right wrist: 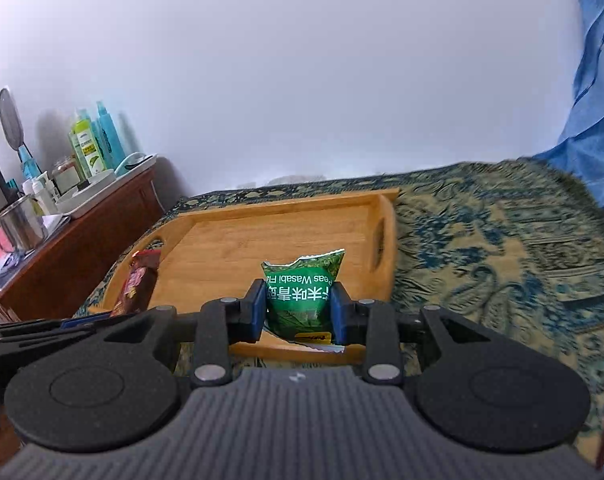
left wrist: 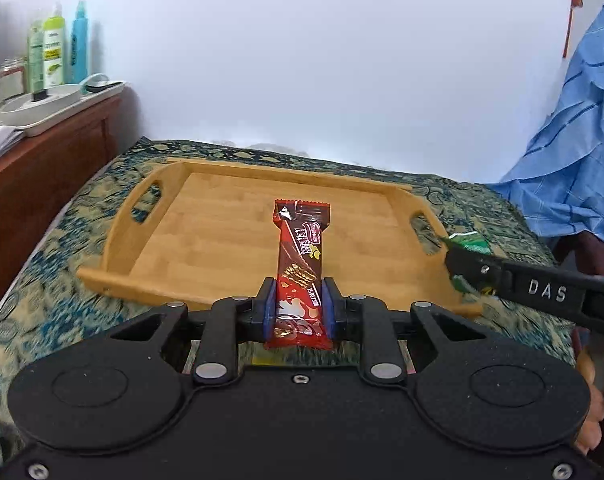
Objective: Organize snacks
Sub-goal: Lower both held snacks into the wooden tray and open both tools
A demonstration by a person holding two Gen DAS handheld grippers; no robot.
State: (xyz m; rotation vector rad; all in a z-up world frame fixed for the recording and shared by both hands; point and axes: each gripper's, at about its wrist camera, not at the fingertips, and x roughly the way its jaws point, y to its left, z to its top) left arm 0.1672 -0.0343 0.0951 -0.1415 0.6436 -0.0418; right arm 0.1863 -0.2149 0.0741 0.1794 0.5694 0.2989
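The left gripper is clenched on a red wafer bar, held above the near edge of the wooden tray. The right gripper grasps a green wasabi pea packet over the tray's near right corner. The tray lies on a patterned cloth.

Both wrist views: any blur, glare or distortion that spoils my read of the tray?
Left wrist view: patterned cloth smeared by motion at the edges, wooden tray and red wafer bar sharp. Right wrist view: cloth at right blurred, fisheye bends the tray rim, green pea packet legible; wall evenly lit, no glare.
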